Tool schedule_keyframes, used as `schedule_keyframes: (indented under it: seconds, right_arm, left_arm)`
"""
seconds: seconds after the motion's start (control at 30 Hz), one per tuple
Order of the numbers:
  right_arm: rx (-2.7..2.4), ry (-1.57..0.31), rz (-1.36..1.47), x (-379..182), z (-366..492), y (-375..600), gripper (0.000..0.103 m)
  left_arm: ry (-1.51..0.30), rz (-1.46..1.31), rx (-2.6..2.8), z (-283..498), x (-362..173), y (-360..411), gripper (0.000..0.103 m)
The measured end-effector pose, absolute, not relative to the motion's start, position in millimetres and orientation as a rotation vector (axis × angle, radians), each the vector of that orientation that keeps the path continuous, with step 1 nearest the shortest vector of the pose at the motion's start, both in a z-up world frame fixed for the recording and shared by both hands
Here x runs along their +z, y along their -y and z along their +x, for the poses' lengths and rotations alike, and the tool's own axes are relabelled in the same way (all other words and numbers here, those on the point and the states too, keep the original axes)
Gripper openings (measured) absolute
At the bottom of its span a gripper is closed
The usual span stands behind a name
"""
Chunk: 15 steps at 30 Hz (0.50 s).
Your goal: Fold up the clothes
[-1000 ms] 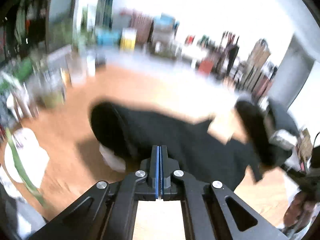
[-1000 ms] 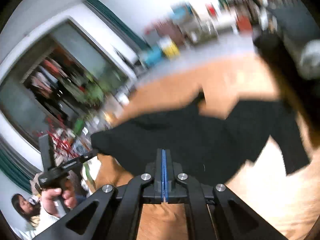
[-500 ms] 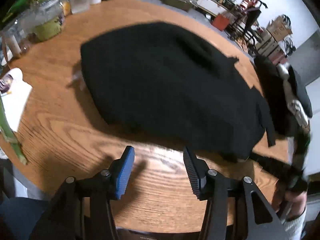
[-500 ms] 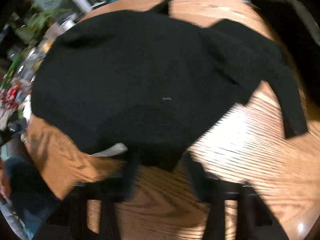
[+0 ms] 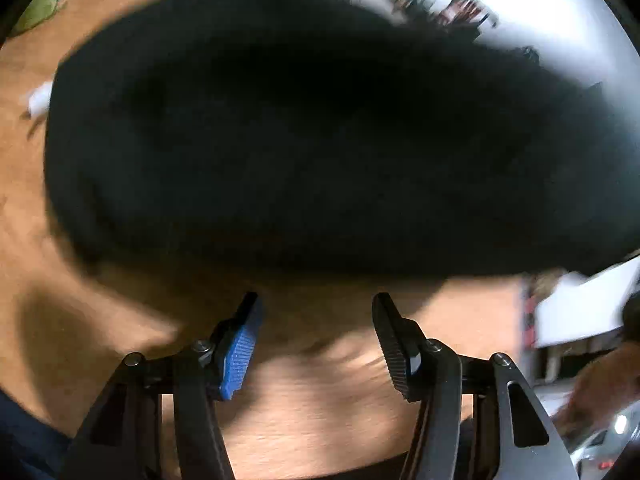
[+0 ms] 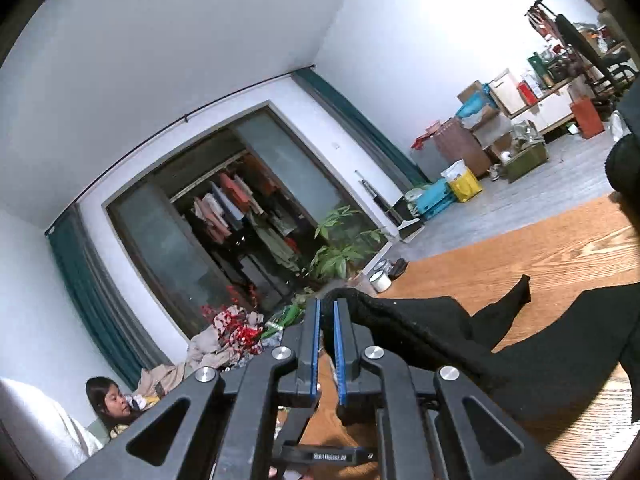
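Black knit garment (image 6: 440, 332) sits pinched in your right gripper (image 6: 326, 308), whose jaws have just been closing; your left gripper (image 5: 316, 312), half open, holds nothing above the wooden table (image 5: 320, 412).

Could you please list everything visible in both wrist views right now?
garment: one, black, spread on the table, one edge lifted
table: one, brown wood
mug: one, white, far table edge
plant: one, green, by the glass door
hanging clothes: several, mixed colours, behind the glass door
seated person: one, lower left
left gripper: open, empty, above table
right gripper: black, blue pads, clamping the garment's edge
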State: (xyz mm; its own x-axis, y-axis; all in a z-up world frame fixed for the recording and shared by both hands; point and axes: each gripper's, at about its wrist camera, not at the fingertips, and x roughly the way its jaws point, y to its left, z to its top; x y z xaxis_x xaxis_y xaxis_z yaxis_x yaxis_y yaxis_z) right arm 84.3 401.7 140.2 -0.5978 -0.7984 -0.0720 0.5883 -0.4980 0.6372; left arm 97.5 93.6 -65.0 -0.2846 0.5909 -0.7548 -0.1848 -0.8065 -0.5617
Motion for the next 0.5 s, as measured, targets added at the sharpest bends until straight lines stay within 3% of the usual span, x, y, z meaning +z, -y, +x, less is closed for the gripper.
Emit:
schedule_keyframes:
  seconds: [0.07,0.13,0.2,0.33,0.43,0.5]
  right_arm:
    - [-2.118,0.724,0.456,138.5,78.5,-400.4,0.007]
    - [-2.075,0.738,0.413,138.5,79.7,-388.7,0.008]
    - [-2.035,0.729,0.379,137.2,84.9,-382.0,0.007]
    - [-2.056,0.718,0.435,121.7,94.8,-368.3,0.008]
    - [-2.066,0.774,0.46,114.1,87.4,-375.3,0.008]
    - [-2.049,0.815,0.45,111.6,84.9,-380.9,0.008]
  left_arm:
    - [0.573,-1.317,2.189,99.5,-41.5,-95.0,0.062]
    - [0.578,-1.284,2.213,95.3,-36.0,-103.5,0.077]
    - [0.53,-1.293,2.251,91.0,-36.2,-115.1,0.077]
    - [0.123,-0.995,2.587,115.8,-6.3,-140.1,0.077]
    - [-0.381,-0.723,2.66,142.3,0.5,-168.3,0.078]
    - [-0.659,-0.688,2.622,140.8,-7.2,-181.1,0.079]
